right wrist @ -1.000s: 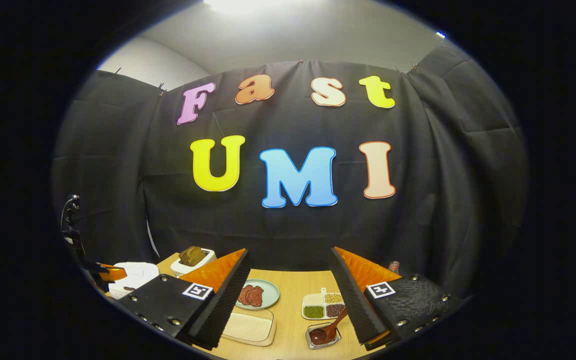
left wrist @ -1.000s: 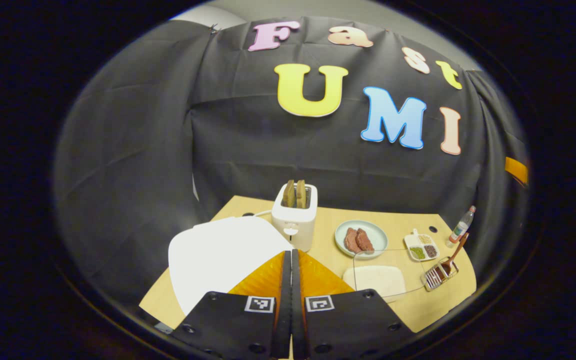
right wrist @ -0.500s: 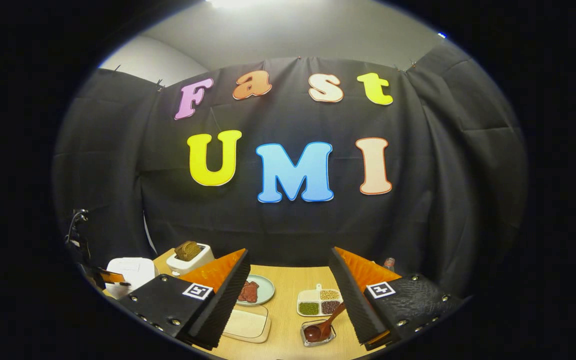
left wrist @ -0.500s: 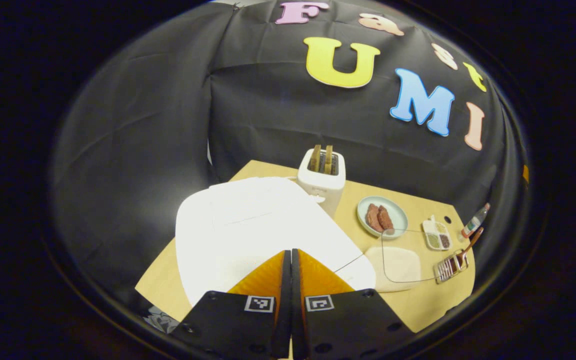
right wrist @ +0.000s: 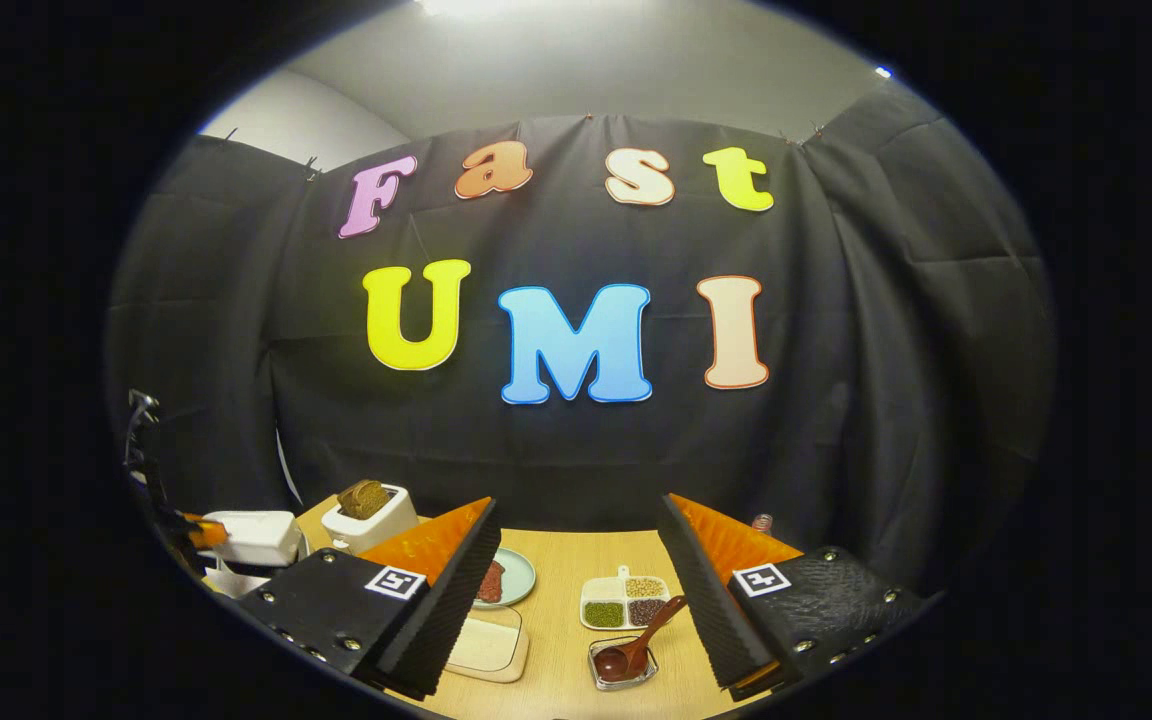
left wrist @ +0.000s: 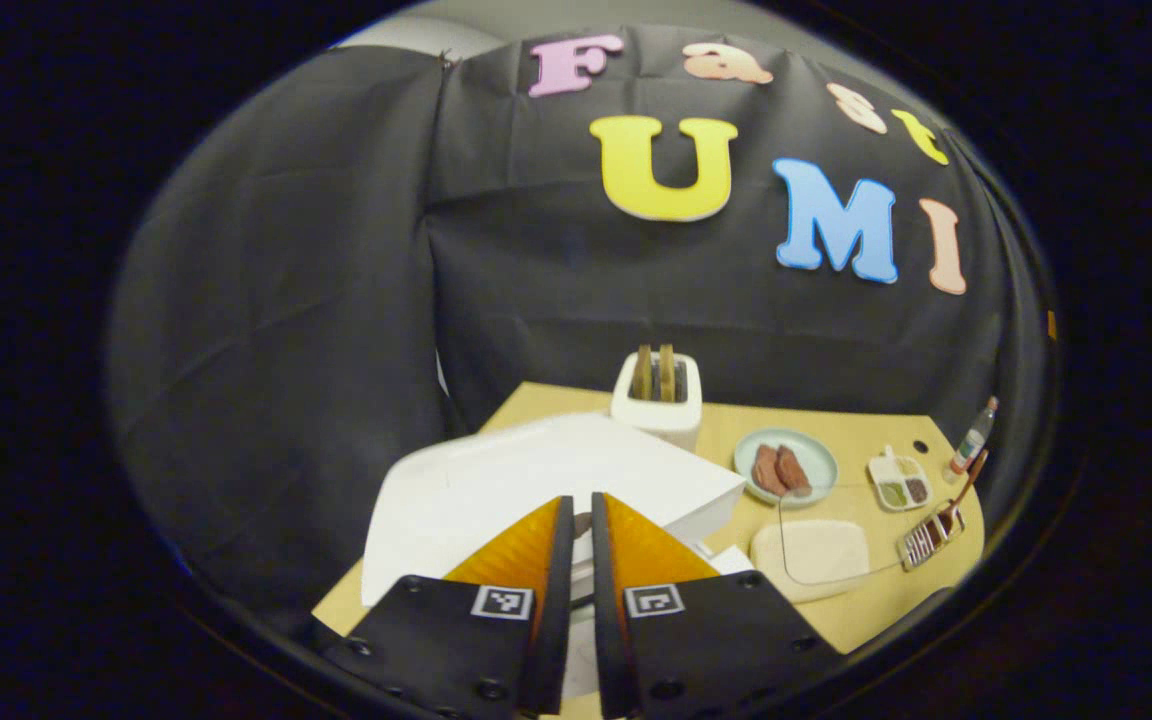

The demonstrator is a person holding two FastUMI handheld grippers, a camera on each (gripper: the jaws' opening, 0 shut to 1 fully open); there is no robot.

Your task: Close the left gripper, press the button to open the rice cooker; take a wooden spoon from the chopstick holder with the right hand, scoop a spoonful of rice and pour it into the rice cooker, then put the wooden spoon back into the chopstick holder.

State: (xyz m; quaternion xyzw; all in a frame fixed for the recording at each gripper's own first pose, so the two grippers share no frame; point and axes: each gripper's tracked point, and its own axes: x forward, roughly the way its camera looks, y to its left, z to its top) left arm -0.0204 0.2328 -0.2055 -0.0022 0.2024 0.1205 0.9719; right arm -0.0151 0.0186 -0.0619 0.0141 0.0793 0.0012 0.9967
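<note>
A: Where do things stand with the rice cooker [left wrist: 546,480]?

B: In the left gripper view its white lid looks tilted up off the body, so I judge the button press has worked. The left gripper [left wrist: 576,520] sits right at the cooker's front, its 2 fingers nearly together with a narrow slit between them, holding nothing.

A: So the step in hand?

B: Fetching the wooden spoon [right wrist: 636,648] with the right gripper [right wrist: 576,560]. That one hangs above the table's near edge, fingers spread wide, empty.

A: Where is the spoon relative to it?

B: In the right gripper view the spoon lies ahead and below, between the 2 fingers, nearer the right one. Its bowl rests in the chopstick holder [right wrist: 622,665], handle leaning up and away toward the divided grain dish [right wrist: 624,603]. The holder sits near the table's front-right corner.

A: Advice for the grab?

B: Come down on the free handle, not the bowl, and square the fingers across the slanted shaft so it cannot twist. Lift along the handle's lean, or the light holder may drag. The rice tray [right wrist: 486,646] lies just left of it.
</note>
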